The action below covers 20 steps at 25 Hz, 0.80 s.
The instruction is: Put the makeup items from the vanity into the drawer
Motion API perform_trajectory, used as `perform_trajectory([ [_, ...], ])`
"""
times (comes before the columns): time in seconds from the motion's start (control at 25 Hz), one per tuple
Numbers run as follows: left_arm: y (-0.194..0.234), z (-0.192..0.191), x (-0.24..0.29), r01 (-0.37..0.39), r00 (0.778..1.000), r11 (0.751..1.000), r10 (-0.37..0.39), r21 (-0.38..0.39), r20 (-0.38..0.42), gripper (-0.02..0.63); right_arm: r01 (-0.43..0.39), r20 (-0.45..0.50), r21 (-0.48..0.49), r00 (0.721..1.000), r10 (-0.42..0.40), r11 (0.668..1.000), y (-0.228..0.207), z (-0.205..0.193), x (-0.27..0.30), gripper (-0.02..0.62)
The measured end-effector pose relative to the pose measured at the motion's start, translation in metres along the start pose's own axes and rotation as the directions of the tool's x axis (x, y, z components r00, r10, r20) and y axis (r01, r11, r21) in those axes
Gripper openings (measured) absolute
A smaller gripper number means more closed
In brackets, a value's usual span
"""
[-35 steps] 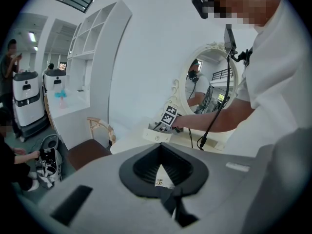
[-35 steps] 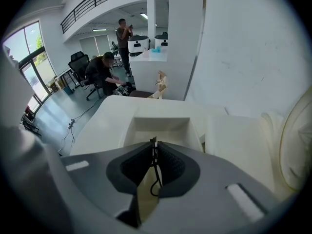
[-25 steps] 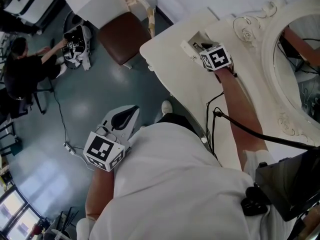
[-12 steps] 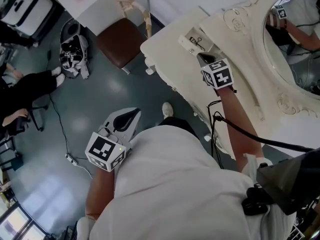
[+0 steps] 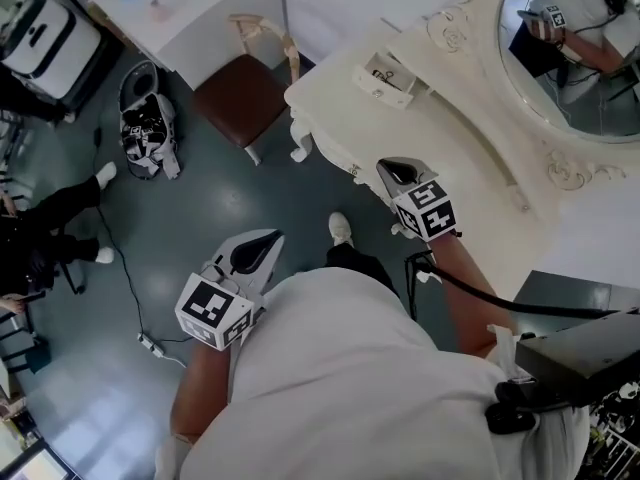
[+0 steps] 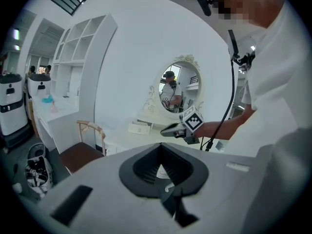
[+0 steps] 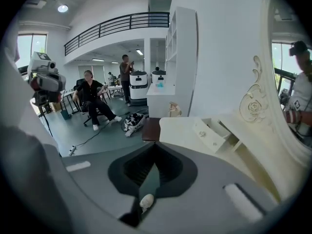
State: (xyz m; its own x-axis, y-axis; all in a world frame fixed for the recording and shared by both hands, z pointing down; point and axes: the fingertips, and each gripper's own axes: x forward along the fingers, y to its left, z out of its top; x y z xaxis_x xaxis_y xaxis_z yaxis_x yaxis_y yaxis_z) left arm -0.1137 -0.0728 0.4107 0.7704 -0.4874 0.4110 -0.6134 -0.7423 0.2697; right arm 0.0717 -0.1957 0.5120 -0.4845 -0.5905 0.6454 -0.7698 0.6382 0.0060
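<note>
Closest in, the left tool (image 5: 265, 243) hangs over the grey floor (image 5: 200, 198) beside the person's white shirt, with its jaws pressed together and nothing between them. Further out, the right tool (image 5: 392, 170) hovers over the front edge of the cream vanity surface (image 5: 450, 128), also closed and empty. The small drawer (image 5: 385, 76) stands pulled open at the surface's far corner, well apart from both tools. Something dark lies inside it, too small to identify. Beyond are a brown chair (image 5: 240, 93) and the oval mirror (image 5: 590, 58).
</note>
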Motion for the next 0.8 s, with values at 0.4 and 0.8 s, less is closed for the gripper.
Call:
perform_trajectory([
  [0.4,-0.031,-0.041,-0.051,0.068,0.998,0.998,-0.068,0.017,-0.001,0.002,-0.031,0.050,0.027,0.998,0.030,0.999,0.114,-0.026,-0.055,0.001],
  [0.8,-0.058,-0.067,-0.071,0.116,0.993,0.992,-0.116,0.041,-0.001,0.002,-0.039,0.074,0.012,0.996,0.038,0.999,0.176,-0.040,-0.084,0.000],
])
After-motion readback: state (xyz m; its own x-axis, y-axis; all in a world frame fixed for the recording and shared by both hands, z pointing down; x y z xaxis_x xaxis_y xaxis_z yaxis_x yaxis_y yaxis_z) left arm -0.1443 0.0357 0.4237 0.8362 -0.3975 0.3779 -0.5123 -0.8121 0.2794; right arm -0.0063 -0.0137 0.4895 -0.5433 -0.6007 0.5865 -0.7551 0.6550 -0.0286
